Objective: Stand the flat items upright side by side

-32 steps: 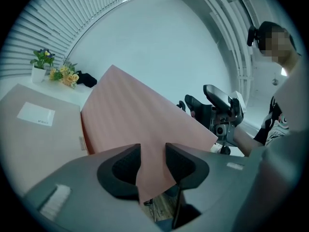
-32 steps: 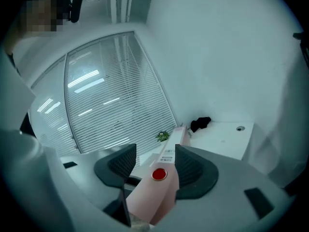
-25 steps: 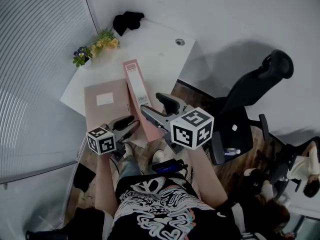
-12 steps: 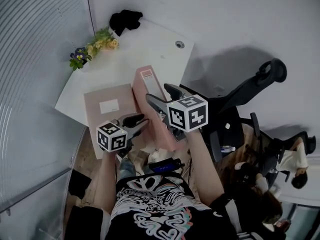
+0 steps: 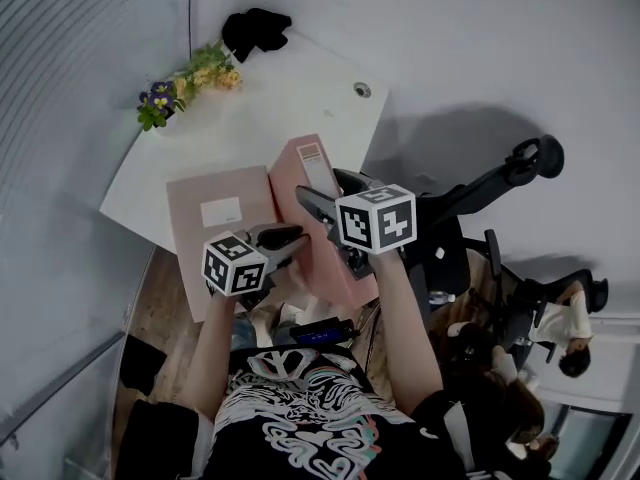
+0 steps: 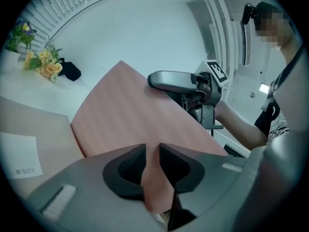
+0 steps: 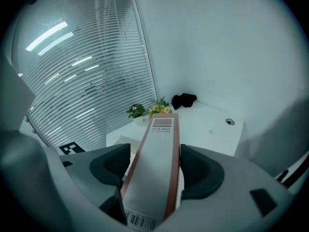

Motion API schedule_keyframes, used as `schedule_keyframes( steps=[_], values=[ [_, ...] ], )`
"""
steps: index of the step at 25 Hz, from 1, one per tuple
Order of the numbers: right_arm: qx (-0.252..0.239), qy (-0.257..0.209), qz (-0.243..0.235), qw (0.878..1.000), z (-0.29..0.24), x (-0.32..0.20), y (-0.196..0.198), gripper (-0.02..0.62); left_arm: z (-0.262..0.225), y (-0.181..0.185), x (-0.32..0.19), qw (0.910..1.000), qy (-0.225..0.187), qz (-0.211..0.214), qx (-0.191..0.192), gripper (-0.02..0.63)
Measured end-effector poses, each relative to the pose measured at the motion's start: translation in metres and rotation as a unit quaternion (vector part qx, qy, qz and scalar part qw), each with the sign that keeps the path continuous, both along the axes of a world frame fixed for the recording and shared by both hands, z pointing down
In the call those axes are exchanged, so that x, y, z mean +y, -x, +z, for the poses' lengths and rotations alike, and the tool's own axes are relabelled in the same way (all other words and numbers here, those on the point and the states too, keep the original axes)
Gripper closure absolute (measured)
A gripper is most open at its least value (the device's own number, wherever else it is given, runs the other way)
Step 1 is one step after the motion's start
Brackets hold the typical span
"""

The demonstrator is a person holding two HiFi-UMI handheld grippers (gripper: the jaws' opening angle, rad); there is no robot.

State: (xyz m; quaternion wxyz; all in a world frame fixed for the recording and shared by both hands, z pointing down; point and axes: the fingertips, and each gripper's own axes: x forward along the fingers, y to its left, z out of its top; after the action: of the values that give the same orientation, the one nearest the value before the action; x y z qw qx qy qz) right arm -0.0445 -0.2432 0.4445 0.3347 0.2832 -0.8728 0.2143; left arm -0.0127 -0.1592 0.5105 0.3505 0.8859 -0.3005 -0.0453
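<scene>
Left claw (image 6: 152, 152) just closing, pinching the pink file box (image 5: 298, 168) cover, right claw (image 7: 153, 164) just opening, loosely straddling its spine, box sitting at the desk (image 5: 290, 88) front edge, just beside a flat folder (image 5: 215, 238)

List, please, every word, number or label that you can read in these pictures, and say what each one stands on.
"FILE BOX": on the spine label of the pink file box, in the right gripper view.
Smaller line under it on the same label: too small to read.
Barcode at the near end of that spine: no digits legible.
White label on the flat folder: one short printed word, too blurred to read.
</scene>
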Motion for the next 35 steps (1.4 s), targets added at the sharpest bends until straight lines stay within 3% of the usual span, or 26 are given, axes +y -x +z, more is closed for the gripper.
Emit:
schedule_keyframes(
  steps=[10, 16, 23, 35],
  values=[
    [0.023, 0.009, 0.002, 1.0, 0.006, -0.004, 0.005, 0.285, 0.0, 0.002, -0.004, 0.9998, 0.01, 0.003, 0.015, 0.537],
    [0.019, 0.001, 0.028, 0.999, 0.005, -0.008, 0.0, 0.291, 0.002, 0.005, -0.007, 0.9998, 0.014, -0.004, 0.013, 0.535],
    [-0.024, -0.04, 0.059, 0.997, -0.023, -0.017, -0.004, 0.293, -0.006, 0.01, -0.013, 0.9984, 0.021, -0.025, 0.045, 0.535],
    [-0.071, -0.11, 0.087, 0.988, -0.054, -0.026, -0.009, 0.293, -0.008, 0.012, -0.015, 0.9977, 0.026, -0.038, 0.049, 0.535]
  ],
)
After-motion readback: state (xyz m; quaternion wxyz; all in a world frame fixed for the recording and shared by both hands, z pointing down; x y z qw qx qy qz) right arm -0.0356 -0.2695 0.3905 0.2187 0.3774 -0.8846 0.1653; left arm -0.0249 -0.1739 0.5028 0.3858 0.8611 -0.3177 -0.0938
